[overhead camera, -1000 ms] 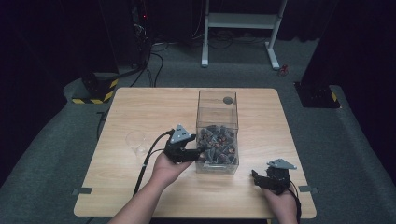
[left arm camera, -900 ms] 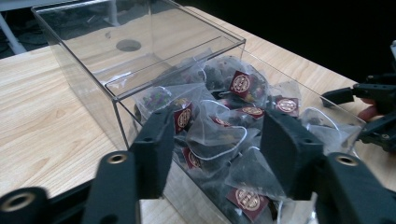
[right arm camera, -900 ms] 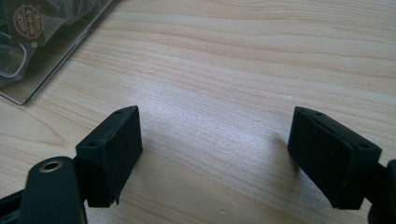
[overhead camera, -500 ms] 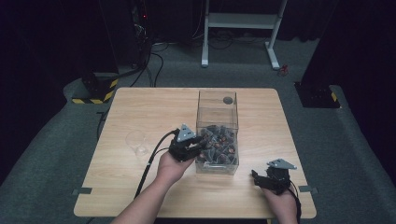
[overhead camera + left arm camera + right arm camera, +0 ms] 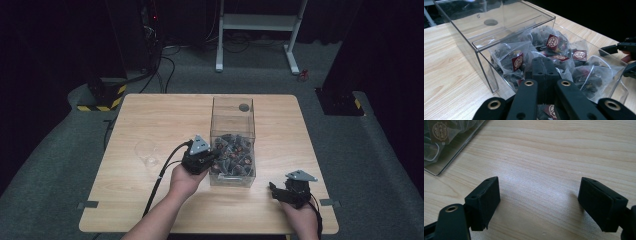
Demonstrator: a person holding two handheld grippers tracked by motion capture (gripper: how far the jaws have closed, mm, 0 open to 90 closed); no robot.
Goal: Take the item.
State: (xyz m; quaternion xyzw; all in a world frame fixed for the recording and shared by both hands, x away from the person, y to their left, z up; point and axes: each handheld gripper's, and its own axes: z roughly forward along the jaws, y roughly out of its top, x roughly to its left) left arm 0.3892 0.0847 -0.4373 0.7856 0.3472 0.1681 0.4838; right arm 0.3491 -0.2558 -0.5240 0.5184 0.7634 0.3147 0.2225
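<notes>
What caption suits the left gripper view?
Shut left gripper reaching into a clear box of tea bags.

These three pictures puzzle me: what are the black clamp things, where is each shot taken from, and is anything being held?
No robot is here: a person holds a hand-operated gripper in each hand. The high view looks down on a wooden table. On it stands a clear plastic box full of pyramid tea bags with dark red tags, and a small clear glass sits to the left.

The other two pictures come from cameras riding on the grippers. The left gripper reaches into the box's open front; its fingers are pressed together among the bags, but I cannot tell whether a bag is caught between them. The right gripper rests over bare table beside the box, fingers wide apart, holding nothing.
</notes>
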